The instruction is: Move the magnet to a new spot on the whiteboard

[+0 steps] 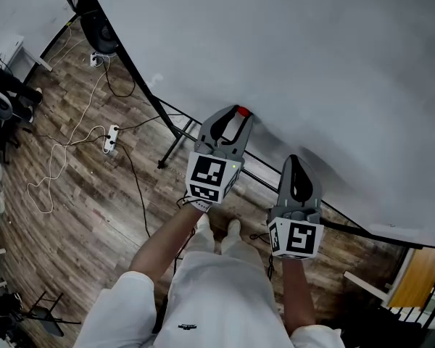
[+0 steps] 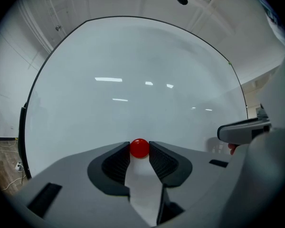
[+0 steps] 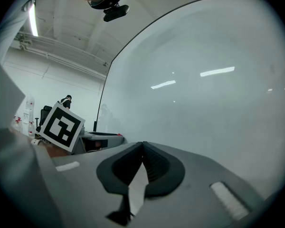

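The left gripper [image 1: 234,118] has its fingers [image 2: 116,163] clenched on the small red magnet [image 2: 139,147]. The magnet sits right at the very tips, squeezed from both sides. It is up close to the whiteboard [image 2: 133,70], but I cannot tell if it touches it.

Past the fingertips the board is white and bare. There is lots of open room above the fingers and out to both sides. The board's black edge [image 2: 23,127] is far off to the left of the fingers, and it curves over high above them. In the head view, the bottom edge of the board runs just under the fingertips.

The right gripper [image 1: 293,159] is just beside the left one, on its right side, and it points at the board too. Its fingers [image 3: 154,165] are clenched tight with nothing between them. The board ahead of them is bare as well.

Below the fingers is a wooden floor [image 1: 72,209]. The dark legs of the board's stand [image 1: 175,138] are down there, with a white cable [image 1: 54,158] and a plug strip [image 1: 111,138] farther left.
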A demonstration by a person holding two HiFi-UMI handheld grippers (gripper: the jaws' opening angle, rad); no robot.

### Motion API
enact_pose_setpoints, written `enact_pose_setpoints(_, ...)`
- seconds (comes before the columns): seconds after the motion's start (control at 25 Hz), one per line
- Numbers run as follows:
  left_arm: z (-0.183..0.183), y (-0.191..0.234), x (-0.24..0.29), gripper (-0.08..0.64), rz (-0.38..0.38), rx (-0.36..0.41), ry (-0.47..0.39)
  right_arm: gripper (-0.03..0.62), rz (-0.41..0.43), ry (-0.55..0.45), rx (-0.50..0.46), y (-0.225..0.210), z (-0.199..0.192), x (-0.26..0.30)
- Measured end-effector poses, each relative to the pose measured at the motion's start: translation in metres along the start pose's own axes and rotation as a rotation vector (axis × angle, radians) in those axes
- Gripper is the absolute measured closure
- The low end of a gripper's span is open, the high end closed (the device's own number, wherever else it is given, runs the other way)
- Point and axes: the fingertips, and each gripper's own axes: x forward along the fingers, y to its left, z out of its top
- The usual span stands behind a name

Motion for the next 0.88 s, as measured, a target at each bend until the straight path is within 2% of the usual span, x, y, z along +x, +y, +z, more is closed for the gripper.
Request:
enact_pose_setpoints(0.16, 0.002, -0.003, -0.003, 0.436, -0.019, 0.009, 0.008, 0.581, -0.004, -0.007, 0.004, 0.000, 0.003, -0.003)
enact_pose_setpoints(0.48, 0.008, -0.002, -0.017, 0.431, -0.004, 0.029, 0.003, 0.581, 0.001, -0.030, 0.015, 0.002, 0.009, -0.006)
enact_pose_setpoints(0.88, 0.038, -0.015, -0.059, 0.433, 0.018, 0.048, -0.037, 0.581, 0.012, -0.073, 0.029, 0.005, 0.027, -0.025)
